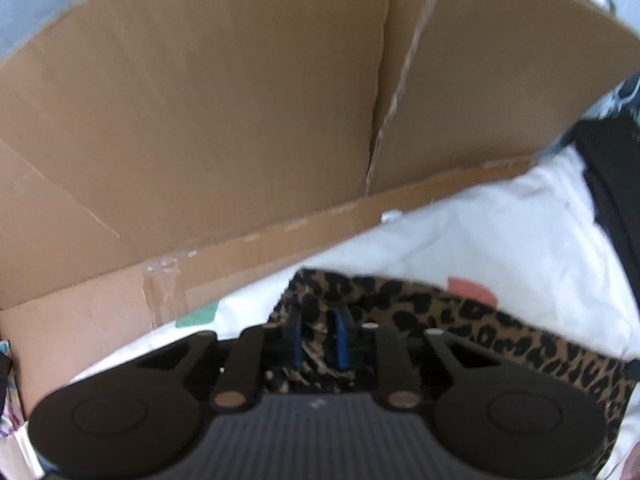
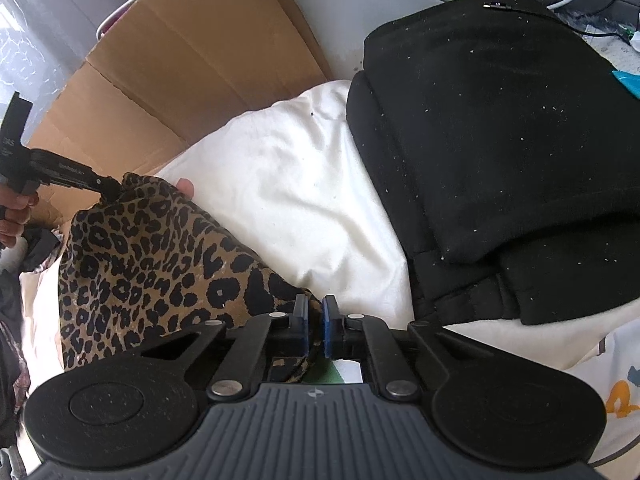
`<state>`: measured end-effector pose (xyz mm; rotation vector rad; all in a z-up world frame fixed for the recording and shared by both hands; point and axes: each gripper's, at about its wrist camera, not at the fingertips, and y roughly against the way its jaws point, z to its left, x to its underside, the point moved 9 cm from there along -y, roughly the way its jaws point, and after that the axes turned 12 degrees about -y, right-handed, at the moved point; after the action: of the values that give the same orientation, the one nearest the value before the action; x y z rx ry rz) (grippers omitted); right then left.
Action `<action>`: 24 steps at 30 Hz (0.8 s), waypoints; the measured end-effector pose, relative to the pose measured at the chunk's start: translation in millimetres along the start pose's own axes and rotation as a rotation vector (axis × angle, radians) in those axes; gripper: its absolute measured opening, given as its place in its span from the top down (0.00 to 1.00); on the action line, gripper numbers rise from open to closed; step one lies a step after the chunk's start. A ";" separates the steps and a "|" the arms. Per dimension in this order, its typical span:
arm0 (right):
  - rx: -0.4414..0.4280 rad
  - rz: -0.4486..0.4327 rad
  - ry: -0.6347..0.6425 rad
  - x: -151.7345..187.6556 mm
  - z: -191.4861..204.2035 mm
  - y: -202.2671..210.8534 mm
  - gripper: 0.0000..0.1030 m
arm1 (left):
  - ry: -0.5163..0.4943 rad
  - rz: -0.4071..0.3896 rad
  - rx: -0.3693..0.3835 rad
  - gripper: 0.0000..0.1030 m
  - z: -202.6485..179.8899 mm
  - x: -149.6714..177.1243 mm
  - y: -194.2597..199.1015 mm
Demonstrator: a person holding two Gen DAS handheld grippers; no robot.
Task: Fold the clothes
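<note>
A leopard-print garment (image 1: 500,336) lies on a white cloth (image 1: 480,232). My left gripper (image 1: 320,338) is shut on one bunched corner of it, with the fabric pinched between the blue pads. In the right wrist view the leopard-print garment (image 2: 152,264) stretches from the left gripper (image 2: 106,188) at its far corner down to my right gripper (image 2: 316,328). The right gripper is shut on the near edge, where a thin fold of print runs between its pads. A person's hand (image 2: 14,216) holds the left gripper's handle.
A flattened cardboard box (image 1: 240,100) stands behind the white cloth (image 2: 288,200), also seen as cardboard box (image 2: 180,52). A folded black garment (image 2: 500,140) lies on the right of the cloth. Cables and clutter sit at the far right corner.
</note>
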<state>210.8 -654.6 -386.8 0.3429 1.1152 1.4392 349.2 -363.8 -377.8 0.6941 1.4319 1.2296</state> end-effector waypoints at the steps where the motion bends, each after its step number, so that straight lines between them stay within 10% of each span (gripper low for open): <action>1: -0.002 -0.005 0.000 -0.1 0.5 1.5 0.95 | 0.004 -0.017 0.003 0.85 0.6 -2.7 4.7; 24: 0.051 -0.007 -0.015 -0.3 -15.2 9.6 0.97 | 0.046 -0.016 -0.104 0.77 4.9 -14.1 -28.8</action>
<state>193.6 -659.5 -386.7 0.3849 1.1409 1.4016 363.2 -383.5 -399.3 0.5867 1.3977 1.3051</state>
